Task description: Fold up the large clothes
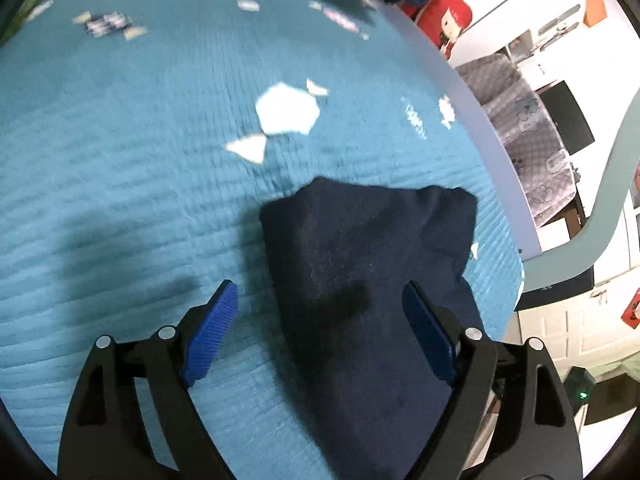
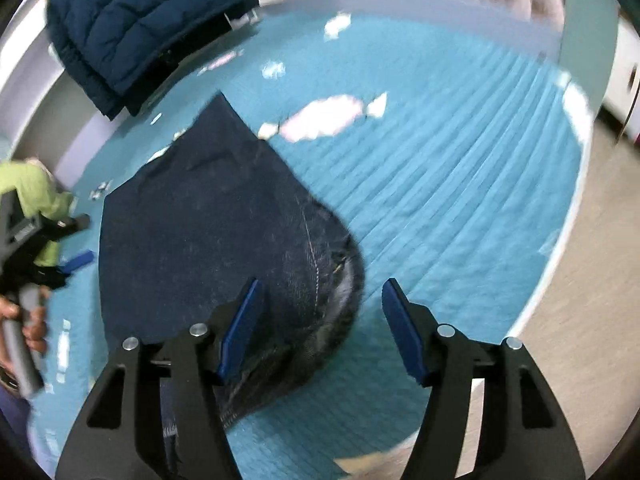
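**Dark jeans lie folded on the teal bed, both hand-held grippers spread above them**

The left hand-held gripper [image 1: 320,304] hangs over the bed with its blue pads wide apart, holding nothing. Between and beneath its fingers lies the dark navy jeans [image 1: 368,280] bundle, folded into a thick stack that rests on the teal quilted bedspread [image 1: 120,160] near the bed's right edge. White candy-shaped prints dot the bedspread beyond the bundle.

The right hand-held gripper [image 2: 320,304] is likewise spread, its pads apart with nothing between them. In the right wrist view the jeans [image 2: 208,232] show as a flat folded panel running away from the camera, with the rounded, stitched waist end nearest the gripper; the gripper's left finger overlaps that end in the picture, though whether it touches the cloth cannot be told. The same bedspread [image 2: 460,184] stretches off to the right.

A navy quilted jacket [image 2: 136,28] lies folded at the far corner of the bed, well apart from the jeans. At the left margin of this view the other hand-held gripper [image 2: 76,260] shows beside the jeans, gripped by a hand [image 2: 28,320] in a lime-green sleeve
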